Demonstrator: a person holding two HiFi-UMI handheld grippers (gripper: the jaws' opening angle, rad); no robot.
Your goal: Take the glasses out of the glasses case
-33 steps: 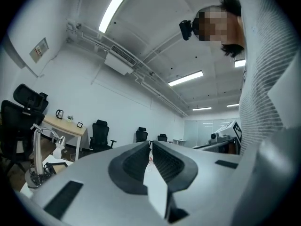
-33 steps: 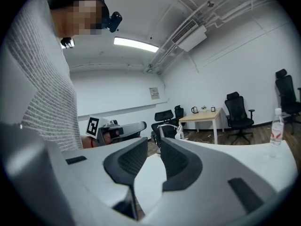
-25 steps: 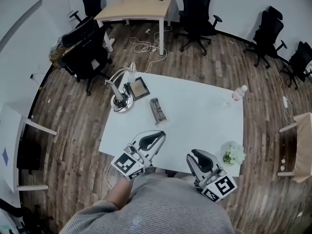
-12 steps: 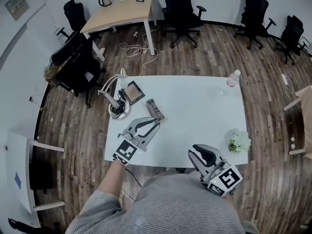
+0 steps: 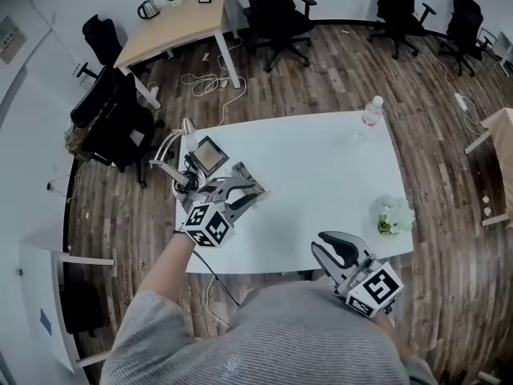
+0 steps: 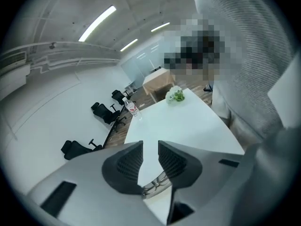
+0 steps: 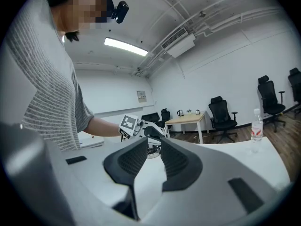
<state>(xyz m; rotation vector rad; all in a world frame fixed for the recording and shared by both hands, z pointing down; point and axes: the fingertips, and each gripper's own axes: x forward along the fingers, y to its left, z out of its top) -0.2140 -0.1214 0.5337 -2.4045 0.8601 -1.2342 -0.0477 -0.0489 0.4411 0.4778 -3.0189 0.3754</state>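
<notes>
A wood-plank floor [image 5: 337, 79] carries a white table [image 5: 321, 175], black office chairs [image 5: 272, 10] and a wooden desk [image 5: 180, 26].

We wear a grey knit top [image 5: 264, 335] with thin stripes and wide sleeves [image 5: 144, 331]. Our left gripper [image 5: 251, 189] and right gripper [image 5: 327, 245] are light grey, with black ribbed pads [image 6: 129, 161]. Each carries a white cube [image 5: 207, 224] with black square marks.
</notes>
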